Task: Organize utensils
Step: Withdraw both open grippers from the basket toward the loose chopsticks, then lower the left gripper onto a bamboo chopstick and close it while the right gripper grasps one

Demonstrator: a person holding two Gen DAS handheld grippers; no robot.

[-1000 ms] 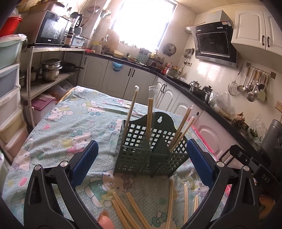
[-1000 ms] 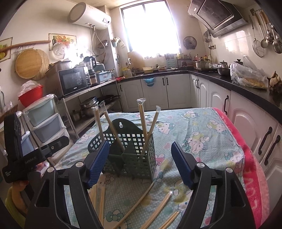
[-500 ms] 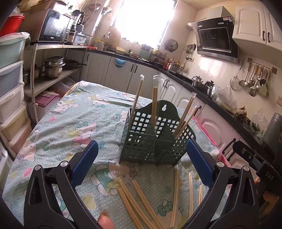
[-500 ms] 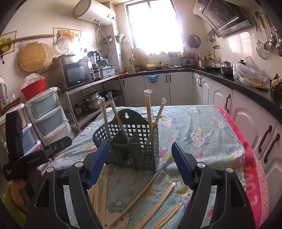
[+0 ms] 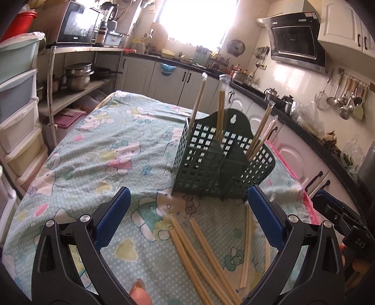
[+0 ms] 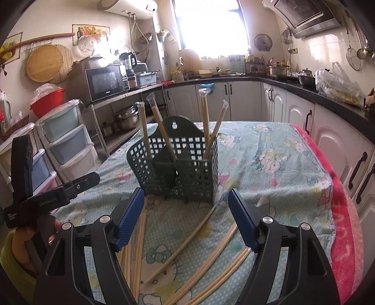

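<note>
While several wrapped chopsticks (image 5: pixel 219 112) already stand in the green basket (image 5: pixel 211 164), many chopsticks (image 6: pixel 187 237) lie loose on the table (image 5: pixel 105 145), and both grippers' jaws stand apart, holding nothing.

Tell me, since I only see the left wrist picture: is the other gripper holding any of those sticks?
Observer: No. The right gripper is open, with nothing between its blue pads. The sticks lie loose on the cloth below it.
Operator: What is on the wall behind the microwave?
Observer: A round woven tray hangs there, with a white water heater higher up.
Operator: Who holds the left gripper?
Observer: A hand in a yellow sleeve grips its handle, at the left edge of the right wrist picture.
</note>
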